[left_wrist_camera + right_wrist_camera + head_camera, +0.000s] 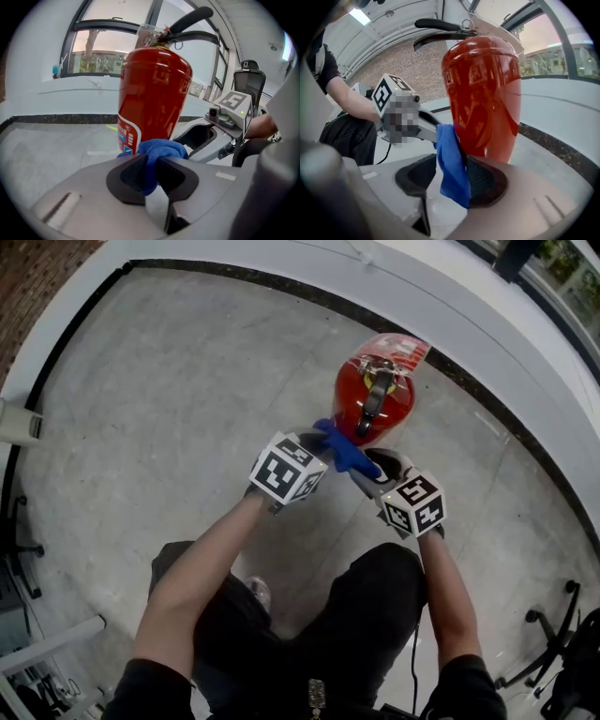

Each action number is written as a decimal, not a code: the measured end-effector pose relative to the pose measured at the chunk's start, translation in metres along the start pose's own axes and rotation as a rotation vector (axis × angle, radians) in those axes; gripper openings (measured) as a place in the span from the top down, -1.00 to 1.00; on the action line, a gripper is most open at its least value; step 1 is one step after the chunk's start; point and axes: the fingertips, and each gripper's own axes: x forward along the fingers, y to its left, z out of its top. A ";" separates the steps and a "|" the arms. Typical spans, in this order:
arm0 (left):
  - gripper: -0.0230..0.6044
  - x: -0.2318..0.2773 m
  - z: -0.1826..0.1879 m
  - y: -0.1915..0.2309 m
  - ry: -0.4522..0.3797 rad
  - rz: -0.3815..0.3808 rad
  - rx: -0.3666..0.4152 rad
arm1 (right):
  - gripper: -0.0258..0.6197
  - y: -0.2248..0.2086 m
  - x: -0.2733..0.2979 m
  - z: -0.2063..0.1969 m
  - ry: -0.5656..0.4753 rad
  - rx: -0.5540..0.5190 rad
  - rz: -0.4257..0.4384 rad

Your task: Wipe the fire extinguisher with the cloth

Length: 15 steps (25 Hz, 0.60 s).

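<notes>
Well, around me lies bare grey floor (159, 381), closed at its far edge by a curved white wall (281, 259) with a dark strip (234, 276) along its foot. Windows (108, 51) sit above that wall, and brick (417, 70) shows off to my left. A chair (248, 79) stands toward the floor's right edge, well apart from my work. My own legs (356, 615) fill the near edge.

Between me and the extinguisher (372, 399) sits only the cloth (343, 448), a blue bunch stretched from one claw to the other. My left claw (151, 168) is pressed together on one end of it, with the fabric bulging out past the tips. My right claw (450, 180) pinches the other end, which fills the gap between its pads and hangs below them. The two claws sit just beside each other, tips nearly meeting.

The extinguisher stands upright on the floor near its far edge, just short of the dark strip, straight ahead of me. The cloth lies against its near side, as far as I can tell. Its body is a glossy red cylinder with a domed top that mirrors the windows. Two black levers (192, 21) crown it, a clear plastic tag (398, 348) hangs at the neck, and a white label (127, 133) with small print wraps the lower side.
</notes>
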 end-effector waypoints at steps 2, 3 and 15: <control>0.78 0.005 -0.003 -0.015 0.010 -0.030 -0.012 | 0.33 -0.007 0.002 -0.004 0.003 0.016 -0.016; 0.78 0.008 -0.002 -0.024 0.011 -0.049 -0.013 | 0.33 -0.011 0.001 -0.007 0.009 0.021 -0.026; 0.43 0.036 0.005 -0.061 -0.021 -0.067 -0.034 | 0.78 -0.092 -0.022 -0.017 -0.046 0.130 -0.200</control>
